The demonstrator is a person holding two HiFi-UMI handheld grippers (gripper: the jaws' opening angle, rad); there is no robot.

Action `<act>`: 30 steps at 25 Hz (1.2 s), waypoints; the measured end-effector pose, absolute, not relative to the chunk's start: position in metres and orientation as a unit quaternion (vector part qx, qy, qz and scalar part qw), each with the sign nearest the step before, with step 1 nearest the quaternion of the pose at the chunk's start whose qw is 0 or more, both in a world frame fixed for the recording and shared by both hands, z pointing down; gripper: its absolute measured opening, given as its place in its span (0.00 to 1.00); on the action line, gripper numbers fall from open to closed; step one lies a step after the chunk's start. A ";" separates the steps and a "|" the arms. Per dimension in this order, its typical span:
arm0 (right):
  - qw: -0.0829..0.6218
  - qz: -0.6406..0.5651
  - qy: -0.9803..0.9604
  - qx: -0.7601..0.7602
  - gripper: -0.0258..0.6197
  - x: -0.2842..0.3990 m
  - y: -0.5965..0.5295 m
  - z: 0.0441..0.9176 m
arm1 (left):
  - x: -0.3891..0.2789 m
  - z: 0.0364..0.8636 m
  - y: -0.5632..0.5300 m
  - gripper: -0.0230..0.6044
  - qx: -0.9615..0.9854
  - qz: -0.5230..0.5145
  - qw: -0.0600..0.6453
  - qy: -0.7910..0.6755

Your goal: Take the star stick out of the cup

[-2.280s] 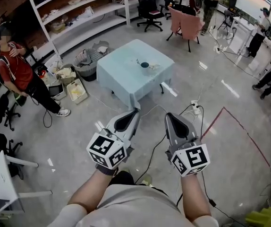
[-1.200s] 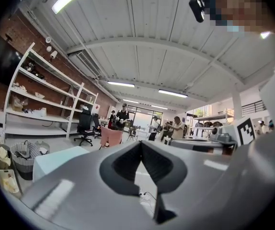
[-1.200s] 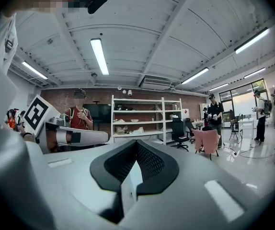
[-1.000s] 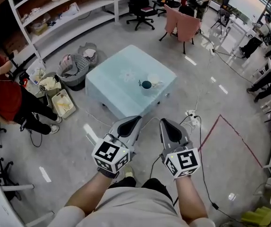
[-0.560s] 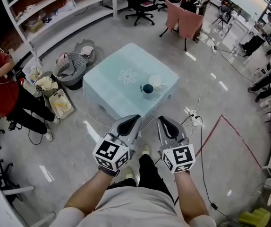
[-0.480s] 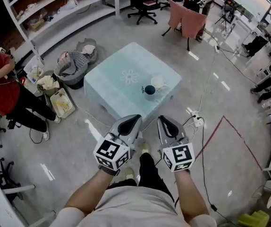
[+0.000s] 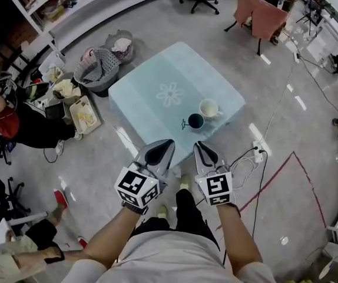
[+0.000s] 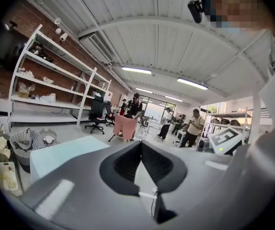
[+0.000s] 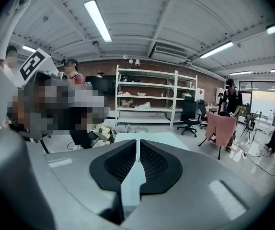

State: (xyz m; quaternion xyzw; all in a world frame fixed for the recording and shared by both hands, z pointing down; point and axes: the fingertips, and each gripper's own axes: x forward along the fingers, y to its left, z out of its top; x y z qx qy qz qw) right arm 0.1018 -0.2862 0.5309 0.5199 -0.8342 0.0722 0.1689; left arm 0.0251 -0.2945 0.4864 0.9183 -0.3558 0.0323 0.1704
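A dark teal cup (image 7: pixel 196 121) stands near the front edge of a low light-blue table (image 7: pixel 157 105). A thin dark stick (image 7: pixel 184 123) pokes out of its left side; the star end is too small to make out. A white mug (image 7: pixel 208 108) stands just behind the cup. My left gripper (image 7: pixel 164 144) and right gripper (image 7: pixel 198 146) are held side by side short of the table's front edge, above the floor. Both are shut with nothing in them. The left gripper view shows its jaws (image 8: pixel 140 143) meeting at the tips, and in the right gripper view the tips (image 9: pixel 137 142) meet too.
A laundry basket (image 7: pixel 97 70) and open boxes (image 7: pixel 85 114) sit left of the table. A pink-draped chair (image 7: pixel 261 8) stands behind it. A power strip with cables (image 7: pixel 256 151) and red floor tape (image 7: pixel 295 161) lie to the right. A person in red (image 7: pixel 1 114) sits at far left, beside the shelves (image 7: pixel 69 5).
The view has moved closer to the table, so the table and cup sit nearer and larger. Both grippers stay shut and side by side.
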 end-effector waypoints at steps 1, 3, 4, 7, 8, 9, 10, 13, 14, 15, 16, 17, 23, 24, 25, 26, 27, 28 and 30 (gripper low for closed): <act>0.178 0.071 -0.836 0.515 0.06 0.103 -0.297 0.544 | 0.026 0.495 -0.304 0.05 0.917 0.035 0.173 -0.359; 0.199 0.070 -0.838 0.503 0.06 0.106 -0.313 0.573 | 0.029 0.514 -0.319 0.05 0.912 0.042 0.178 -0.367; 0.211 0.070 -0.840 0.496 0.06 0.107 -0.318 0.587 | 0.029 0.522 -0.323 0.05 0.909 0.047 0.183 -0.372; 0.249 0.068 -0.843 0.472 0.07 0.108 -0.330 0.628 | 0.031 0.541 -0.333 0.05 0.898 0.061 0.199 -0.387; 0.261 0.063 -0.843 0.466 0.07 0.108 -0.336 0.638 | 0.032 0.545 -0.337 0.05 0.896 0.064 0.203 -0.391; 0.272 0.055 -0.844 0.459 0.07 0.108 -0.342 0.647 | 0.032 0.550 -0.341 0.05 0.893 0.066 0.207 -0.394; 0.283 0.047 -0.845 0.452 0.08 0.108 -0.348 0.655 | 0.031 0.554 -0.345 0.05 0.890 0.069 0.211 -0.398; 0.313 0.026 -0.848 0.428 0.11 0.105 -0.362 0.678 | 0.029 0.567 -0.354 0.05 0.882 0.079 0.221 -0.408; 0.321 0.021 -0.848 0.421 0.11 0.104 -0.366 0.687 | 0.028 0.571 -0.356 0.05 0.880 0.082 0.224 -0.411; 0.330 0.018 -0.848 0.414 0.11 0.103 -0.368 0.695 | 0.027 0.575 -0.358 0.05 0.877 0.085 0.226 -0.415; 0.337 0.014 -0.848 0.408 0.11 0.102 -0.370 0.702 | 0.025 0.579 -0.360 0.05 0.875 0.088 0.228 -0.418; 0.344 0.010 -0.848 0.402 0.11 0.100 -0.372 0.709 | 0.023 0.582 -0.361 0.05 0.872 0.090 0.231 -0.422; 0.372 -0.009 -0.847 0.378 0.11 0.090 -0.380 0.733 | 0.013 0.595 -0.366 0.05 0.861 0.098 0.241 -0.437; 0.375 -0.010 -0.847 0.377 0.11 0.089 -0.382 0.735 | 0.012 0.596 -0.367 0.05 0.860 0.098 0.242 -0.439; 0.377 -0.012 -0.846 0.376 0.11 0.088 -0.383 0.737 | 0.010 0.597 -0.367 0.05 0.858 0.099 0.243 -0.441; 0.380 -0.014 -0.846 0.375 0.11 0.087 -0.384 0.739 | 0.009 0.598 -0.368 0.05 0.857 0.099 0.244 -0.442; 0.382 -0.017 -0.845 0.374 0.11 0.087 -0.385 0.740 | 0.008 0.599 -0.368 0.05 0.857 0.099 0.244 -0.444; 0.384 -0.019 -0.844 0.375 0.10 0.086 -0.386 0.741 | 0.008 0.599 -0.369 0.05 0.856 0.098 0.245 -0.445; 0.387 -0.023 -0.841 0.376 0.10 0.087 -0.388 0.742 | 0.007 0.600 -0.370 0.05 0.855 0.098 0.245 -0.446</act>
